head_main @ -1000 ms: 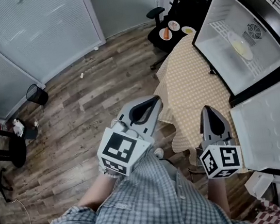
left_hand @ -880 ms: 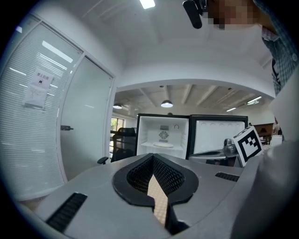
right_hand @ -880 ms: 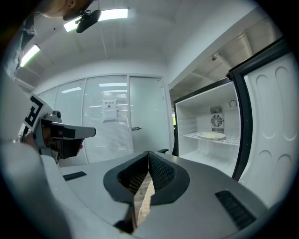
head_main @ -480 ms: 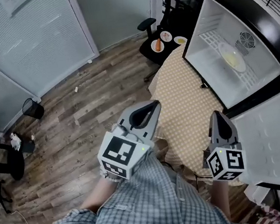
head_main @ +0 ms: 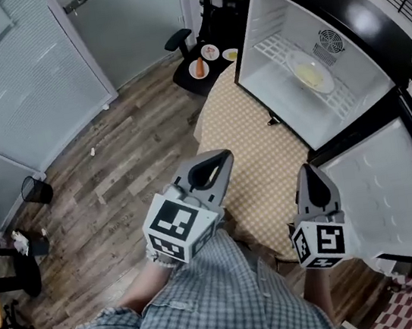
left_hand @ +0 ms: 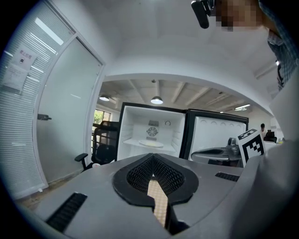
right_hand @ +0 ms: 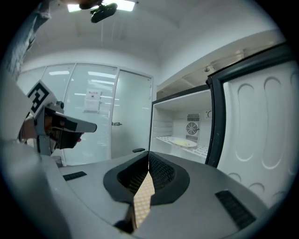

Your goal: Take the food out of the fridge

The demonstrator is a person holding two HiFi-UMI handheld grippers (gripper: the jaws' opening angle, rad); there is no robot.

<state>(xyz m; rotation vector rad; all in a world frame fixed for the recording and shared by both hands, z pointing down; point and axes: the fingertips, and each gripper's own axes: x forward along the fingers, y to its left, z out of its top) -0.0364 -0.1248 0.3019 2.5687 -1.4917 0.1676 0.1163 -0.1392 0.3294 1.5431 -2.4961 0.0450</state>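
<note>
Both my jaws were shut, empty: left gripper [head_main: 221,157], right gripper [head_main: 308,172], well short of the open fridge [head_main: 253,9]. Plate of food [head_main: 311,75] sat mid wire shelf [head_main: 275,48]. Risk: a shallow pinch on the thin rim could tip it and spill the food.

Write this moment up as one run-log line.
phase: pre-grasp | left gripper: jaws shut, empty | right gripper: jaws shut, empty | fridge: door open | plate of food: on wire shelf inside, untouched
</note>
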